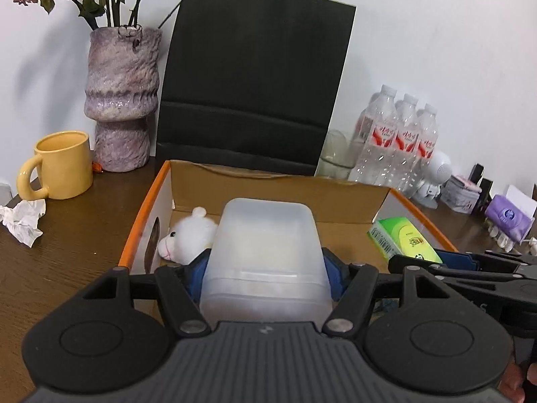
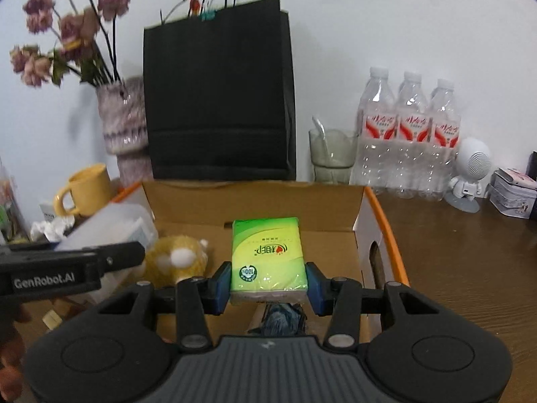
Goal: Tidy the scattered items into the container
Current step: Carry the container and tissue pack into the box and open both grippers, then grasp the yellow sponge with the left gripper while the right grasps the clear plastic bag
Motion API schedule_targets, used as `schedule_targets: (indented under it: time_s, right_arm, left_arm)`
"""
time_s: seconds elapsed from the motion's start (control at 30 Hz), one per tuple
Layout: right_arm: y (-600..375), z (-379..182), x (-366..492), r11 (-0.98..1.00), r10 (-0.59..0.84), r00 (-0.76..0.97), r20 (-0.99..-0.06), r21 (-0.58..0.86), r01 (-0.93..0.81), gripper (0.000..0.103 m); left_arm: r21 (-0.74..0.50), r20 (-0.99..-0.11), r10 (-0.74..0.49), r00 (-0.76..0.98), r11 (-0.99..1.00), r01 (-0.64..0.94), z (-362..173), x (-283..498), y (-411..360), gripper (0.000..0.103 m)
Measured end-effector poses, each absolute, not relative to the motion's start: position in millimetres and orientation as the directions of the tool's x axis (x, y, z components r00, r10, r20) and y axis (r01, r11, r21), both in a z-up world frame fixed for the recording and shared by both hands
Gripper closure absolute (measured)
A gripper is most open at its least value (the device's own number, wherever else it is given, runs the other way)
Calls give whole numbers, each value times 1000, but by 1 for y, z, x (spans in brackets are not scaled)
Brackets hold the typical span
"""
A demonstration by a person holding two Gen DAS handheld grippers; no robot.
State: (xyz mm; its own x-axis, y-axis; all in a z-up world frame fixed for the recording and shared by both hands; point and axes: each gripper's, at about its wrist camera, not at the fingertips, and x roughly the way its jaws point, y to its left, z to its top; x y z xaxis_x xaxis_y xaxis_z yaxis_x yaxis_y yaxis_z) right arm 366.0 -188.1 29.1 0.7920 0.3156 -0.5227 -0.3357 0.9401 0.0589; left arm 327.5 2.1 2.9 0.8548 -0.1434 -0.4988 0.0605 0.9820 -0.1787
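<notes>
My left gripper (image 1: pixel 266 278) is shut on a translucent plastic box (image 1: pixel 266 255) and holds it over the open cardboard box (image 1: pixel 275 189) with orange edges. My right gripper (image 2: pixel 268 285) is shut on a green tissue pack (image 2: pixel 268 255), also over the cardboard box (image 2: pixel 255 198). The green pack shows at the right in the left wrist view (image 1: pixel 402 240). A white plush toy (image 1: pixel 189 240) lies inside the box at the left. A yellowish plush (image 2: pixel 178 257) shows inside in the right wrist view. The plastic box (image 2: pixel 110 226) and left gripper body show at its left.
A black paper bag (image 1: pixel 255 84) stands behind the box. A purple vase (image 1: pixel 122 100), yellow mug (image 1: pixel 60 164) and crumpled tissue (image 1: pixel 23 221) sit left. Water bottles (image 2: pixel 409 134), a glass (image 2: pixel 332 154), a white robot figure (image 2: pixel 470 171) and a tin (image 2: pixel 511 196) sit right.
</notes>
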Motion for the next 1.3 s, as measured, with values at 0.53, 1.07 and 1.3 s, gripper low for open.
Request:
schedule_targets:
  time_s: [0.53,1.07,1.3]
  right_arm:
    - [-186,24,370,957,251,761,-599,33,-289,4]
    - [-188,28,371,958,250,768,-590,33,-286,4]
    - [-194,38,366,958,254,784,-567,36,-285,4]
  left_arm:
    - [-91,-516,-24,856,995,-27,4,328,-3,0]
    - [-89,-509,-13,860,995,-37,7,325,-4,0]
    - [-98,-484,-16,875,995,-36,17,316,0,0]
